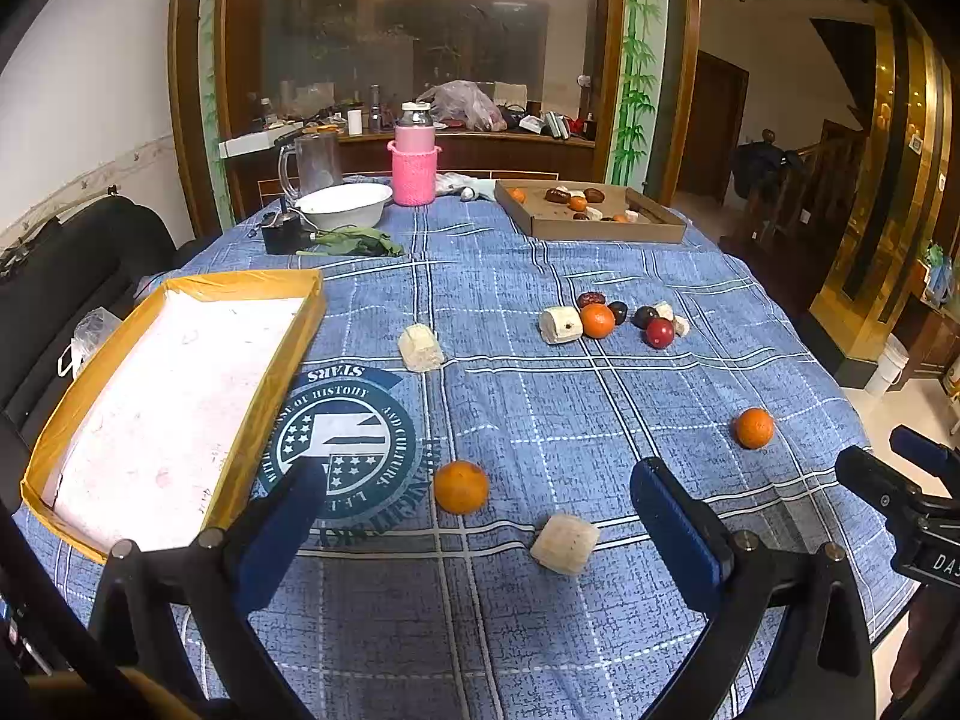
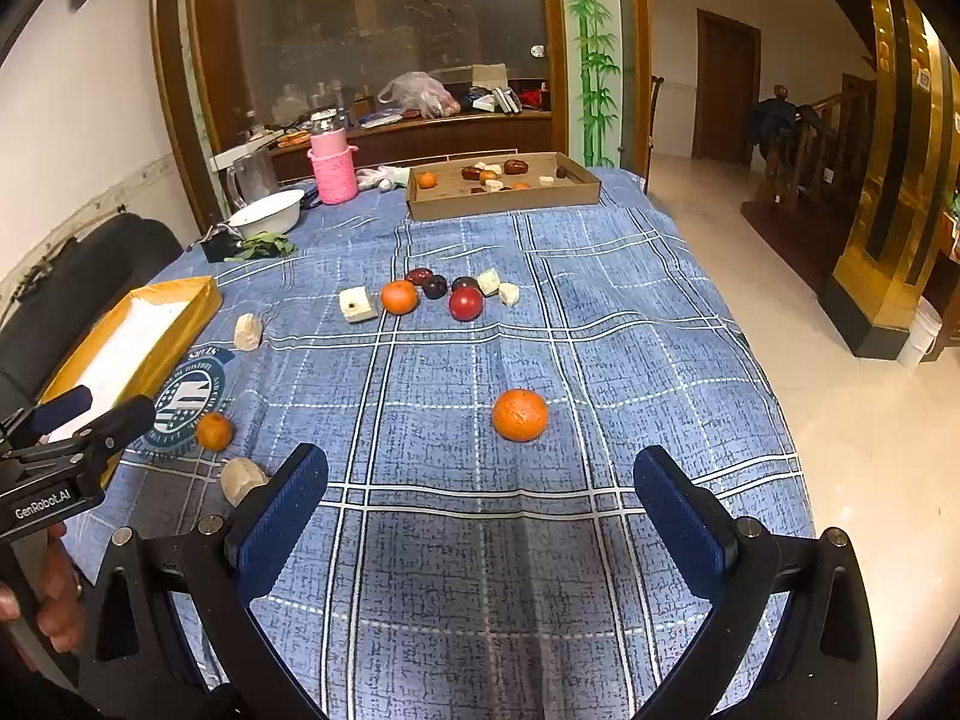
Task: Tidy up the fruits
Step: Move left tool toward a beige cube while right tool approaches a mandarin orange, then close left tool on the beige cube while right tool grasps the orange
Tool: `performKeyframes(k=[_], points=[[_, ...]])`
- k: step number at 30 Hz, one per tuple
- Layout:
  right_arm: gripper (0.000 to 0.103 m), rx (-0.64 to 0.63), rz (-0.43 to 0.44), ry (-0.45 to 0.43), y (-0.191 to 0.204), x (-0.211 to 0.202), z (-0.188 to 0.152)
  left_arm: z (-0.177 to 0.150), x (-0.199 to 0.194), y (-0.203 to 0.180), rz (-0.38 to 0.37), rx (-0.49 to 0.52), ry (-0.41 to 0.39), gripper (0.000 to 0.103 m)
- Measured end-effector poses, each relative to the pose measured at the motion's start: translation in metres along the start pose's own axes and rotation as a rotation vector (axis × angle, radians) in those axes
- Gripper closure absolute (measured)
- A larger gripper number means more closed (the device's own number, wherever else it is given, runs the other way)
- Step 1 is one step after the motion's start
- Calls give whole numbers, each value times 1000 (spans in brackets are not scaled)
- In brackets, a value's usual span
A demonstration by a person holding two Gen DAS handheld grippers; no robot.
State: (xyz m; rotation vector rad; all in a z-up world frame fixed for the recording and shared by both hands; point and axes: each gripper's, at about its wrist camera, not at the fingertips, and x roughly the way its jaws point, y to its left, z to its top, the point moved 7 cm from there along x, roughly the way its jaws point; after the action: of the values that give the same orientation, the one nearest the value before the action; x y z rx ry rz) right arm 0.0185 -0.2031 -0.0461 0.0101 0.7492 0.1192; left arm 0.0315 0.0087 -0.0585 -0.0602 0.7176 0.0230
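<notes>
Fruits lie loose on the blue checked tablecloth (image 1: 540,396). In the left wrist view, my left gripper (image 1: 480,498) is open and empty over the near edge, with an orange (image 1: 461,486) and a pale block (image 1: 564,542) between its fingers. An empty yellow-rimmed tray (image 1: 282,354) lies left. In the right wrist view, my right gripper (image 2: 480,480) is open and empty, and an orange (image 2: 520,414) lies just ahead of it. A cluster with an orange (image 2: 398,296), a red apple (image 2: 466,303), dark dates and pale blocks sits mid-table.
A cardboard box (image 2: 504,195) holding more fruit stands at the far side. A white bowl (image 1: 345,205), glass mug (image 1: 311,165), pink bottle (image 1: 413,159) and green leaves (image 1: 354,242) stand far left. A black chair (image 1: 66,276) is left, tiled floor right.
</notes>
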Motion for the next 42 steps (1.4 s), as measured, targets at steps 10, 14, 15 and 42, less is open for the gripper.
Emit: performKeyframes(k=[10, 14, 15, 42], points=[[0, 13, -9, 8, -11, 3, -5, -8, 6, 1, 6, 8, 23, 0], [0, 26, -16, 41, -24, 13, -13, -22, 13, 1, -6, 29, 68, 0], [0, 29, -13, 52, -28, 18, -14, -26, 16, -1, -17, 36, 83, 0], [69, 40, 100, 189, -35, 118, -3, -55, 67, -42, -91, 118, 260, 68]])
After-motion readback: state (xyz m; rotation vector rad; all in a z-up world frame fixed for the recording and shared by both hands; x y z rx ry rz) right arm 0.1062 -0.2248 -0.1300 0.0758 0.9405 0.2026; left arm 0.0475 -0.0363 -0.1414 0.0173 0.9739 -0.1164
